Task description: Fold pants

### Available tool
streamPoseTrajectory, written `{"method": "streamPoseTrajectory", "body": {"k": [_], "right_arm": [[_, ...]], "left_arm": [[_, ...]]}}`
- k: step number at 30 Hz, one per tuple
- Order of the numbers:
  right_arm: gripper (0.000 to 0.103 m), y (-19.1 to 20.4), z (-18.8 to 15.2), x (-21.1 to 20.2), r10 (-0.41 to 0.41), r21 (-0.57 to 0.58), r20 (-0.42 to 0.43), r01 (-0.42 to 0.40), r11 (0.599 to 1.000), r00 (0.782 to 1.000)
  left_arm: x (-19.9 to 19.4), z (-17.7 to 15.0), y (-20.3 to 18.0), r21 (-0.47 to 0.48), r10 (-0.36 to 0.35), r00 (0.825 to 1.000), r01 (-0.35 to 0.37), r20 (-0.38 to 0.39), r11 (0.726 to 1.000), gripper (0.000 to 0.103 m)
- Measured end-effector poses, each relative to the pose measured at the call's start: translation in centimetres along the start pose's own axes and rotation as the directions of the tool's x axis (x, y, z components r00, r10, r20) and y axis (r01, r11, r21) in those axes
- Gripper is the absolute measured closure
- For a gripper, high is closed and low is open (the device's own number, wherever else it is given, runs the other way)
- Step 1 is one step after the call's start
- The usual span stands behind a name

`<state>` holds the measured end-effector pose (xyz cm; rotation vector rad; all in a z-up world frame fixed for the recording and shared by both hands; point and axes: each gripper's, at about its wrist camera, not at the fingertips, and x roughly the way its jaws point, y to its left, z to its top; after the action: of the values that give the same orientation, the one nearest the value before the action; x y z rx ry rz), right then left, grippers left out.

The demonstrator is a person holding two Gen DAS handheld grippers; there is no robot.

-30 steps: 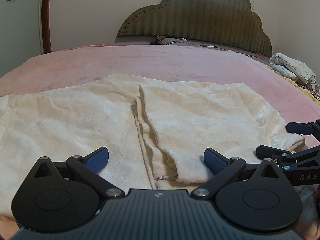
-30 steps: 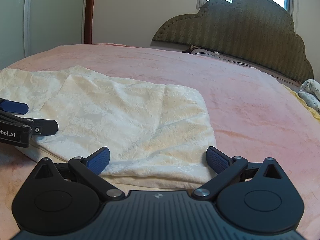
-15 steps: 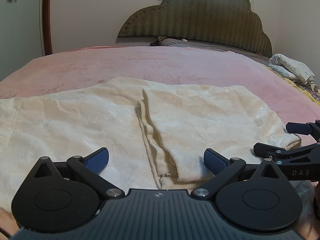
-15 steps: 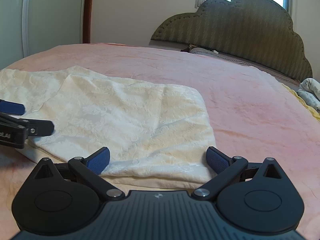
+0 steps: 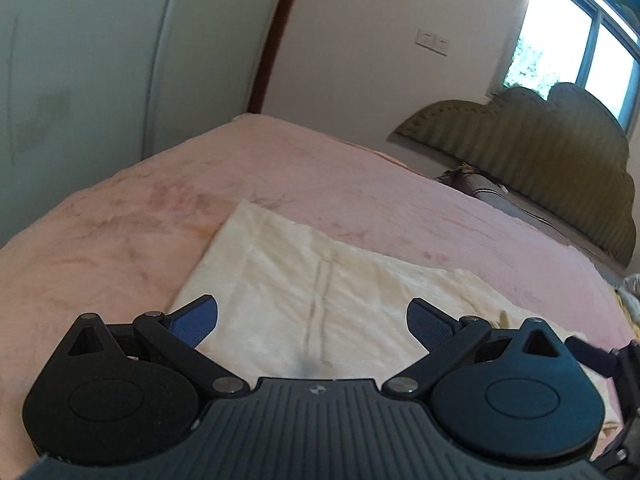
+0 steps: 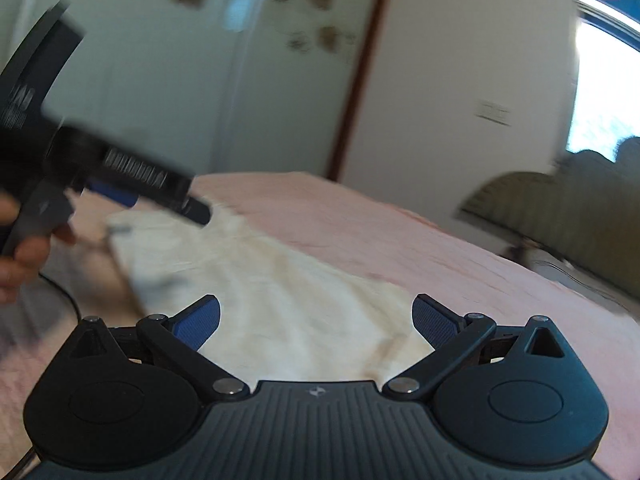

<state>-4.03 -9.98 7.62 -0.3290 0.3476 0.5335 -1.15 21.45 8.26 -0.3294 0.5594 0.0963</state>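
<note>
The cream pants (image 5: pixel 320 280) lie flat on the pink bedspread (image 5: pixel 120 248), partly folded. In the left wrist view my left gripper (image 5: pixel 312 322) is open and empty, just above the left end of the pants, where a seam runs. In the right wrist view my right gripper (image 6: pixel 316 322) is open and empty over the near edge of the pants (image 6: pixel 288 292). The left gripper (image 6: pixel 168 200) shows blurred at the upper left of that view, above the far end of the pants. A tip of the right gripper (image 5: pixel 592 356) shows at the right edge of the left wrist view.
A green padded headboard (image 5: pixel 540 168) stands at the back right with a pillow (image 5: pixel 492 196) below it. A pale wardrobe (image 5: pixel 100 60) stands left of the bed. A hand (image 6: pixel 20 256) holds the left gripper. A window (image 5: pixel 576 52) is above the headboard.
Both grippers have swung left and tilted, now facing the left end of the pants and the wardrobe. The views are blurred by motion. Both stay open and empty.
</note>
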Motion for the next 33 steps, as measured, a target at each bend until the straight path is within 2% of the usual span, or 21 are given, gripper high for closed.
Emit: {"method": "streamPoseTrajectory", "body": {"k": [3,6,10,19,23,25,27,30,32,33], "right_arm": [[0.001,3.7,0.4,2.6,0.046,-0.122,-0.041,-0.050,0.991,0.998],[0.001,6.3,0.5,4.6,0.110,-0.175,-0.081,-0.123,0.977,0.991],[0.001,7.9,0.4,6.8,0.137,-0.163,-0.149,-0.161,0.973,0.979],[0.001,8.9,0.6,9.3,0.113,-0.141,-0.210,-0.145,0.979,0.971],[0.001,9.4,0.6,9.7,0.081,-0.161,-0.195,-0.113,0.980,0.978],[0.001,10.1,0.6,9.7,0.037,-0.215,-0.169,-0.073,0.974,0.985],[0.001,11.3,0.6,9.8,-0.019,-0.309,-0.129,-0.022,0.951,0.991],[0.001,13.7,0.3,10.0,-0.077,-0.470,-0.049,0.046,0.881,0.996],[0.010,14.6,0.5,10.3,-0.076,-0.516,-0.025,0.052,0.855,0.997],[0.020,14.9,0.7,10.5,-0.067,-0.527,-0.028,0.042,0.849,0.997]], "left_arm": [[-0.8,0.6,2.7,-0.025,0.056,0.998,-0.056,-0.004,0.998,0.001],[-0.9,0.5,4.4,-0.039,0.092,0.995,-0.093,-0.027,0.995,0.002],[-0.5,0.2,6.0,-0.090,0.047,0.996,-0.054,-0.076,0.994,0.002],[1.0,-0.6,6.6,-0.164,-0.031,0.990,0.009,-0.134,0.986,0.001],[1.6,-0.8,7.3,-0.241,-0.080,0.985,0.041,-0.155,0.970,0.001],[1.8,-0.8,7.8,-0.287,-0.108,0.982,0.060,-0.154,0.956,0.001],[2.0,-0.7,8.3,-0.331,-0.140,0.978,0.082,-0.155,0.940,0.001],[2.5,-0.6,9.3,-0.401,-0.189,0.970,0.113,-0.155,0.909,0.001],[2.9,-0.5,9.9,-0.440,-0.219,0.963,0.130,-0.158,0.889,0.001],[3.1,-0.4,10.2,-0.455,-0.231,0.960,0.137,-0.156,0.880,0.001]]}}
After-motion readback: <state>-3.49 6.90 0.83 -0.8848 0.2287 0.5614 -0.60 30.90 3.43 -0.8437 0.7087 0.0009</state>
